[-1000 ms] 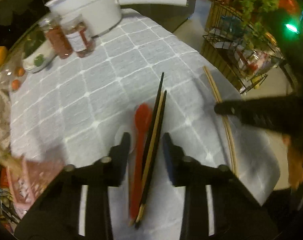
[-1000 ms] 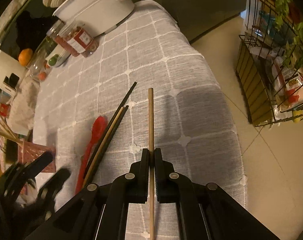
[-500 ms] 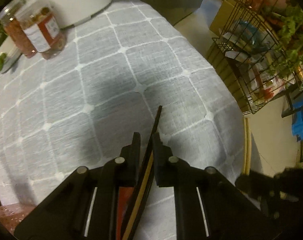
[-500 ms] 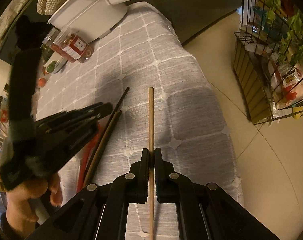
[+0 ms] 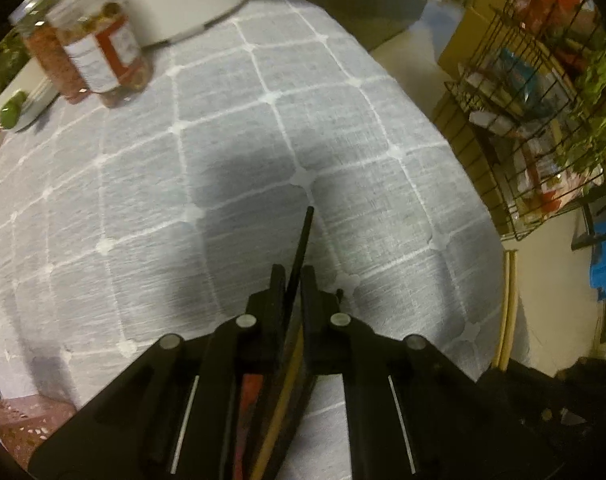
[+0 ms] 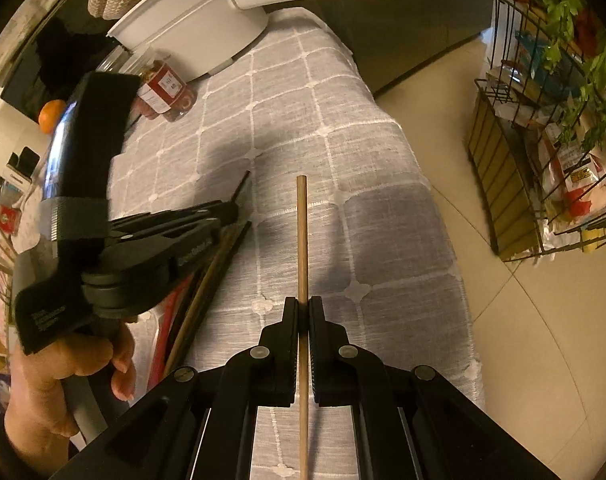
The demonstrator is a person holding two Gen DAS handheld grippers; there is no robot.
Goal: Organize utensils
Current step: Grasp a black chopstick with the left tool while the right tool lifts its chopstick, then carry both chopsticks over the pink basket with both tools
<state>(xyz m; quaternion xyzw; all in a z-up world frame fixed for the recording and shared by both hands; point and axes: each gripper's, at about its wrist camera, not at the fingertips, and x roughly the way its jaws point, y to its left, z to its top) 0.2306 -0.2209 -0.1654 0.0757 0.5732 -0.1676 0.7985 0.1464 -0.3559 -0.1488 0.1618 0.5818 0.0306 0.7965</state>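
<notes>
Now the black chopsticks are clamped by the left gripper, open a second ago; the wooden chopstick stays pinched by the right gripper, ready for sorting.

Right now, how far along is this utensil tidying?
Early, by the look of it. Nothing appears put away yet. In hand: the right gripper is shut on a light wooden chopstick, and the left gripper is closed on a black chopstick. Left: a brown chopstick and a red utensil lie on the grey checked tablecloth.
</notes>
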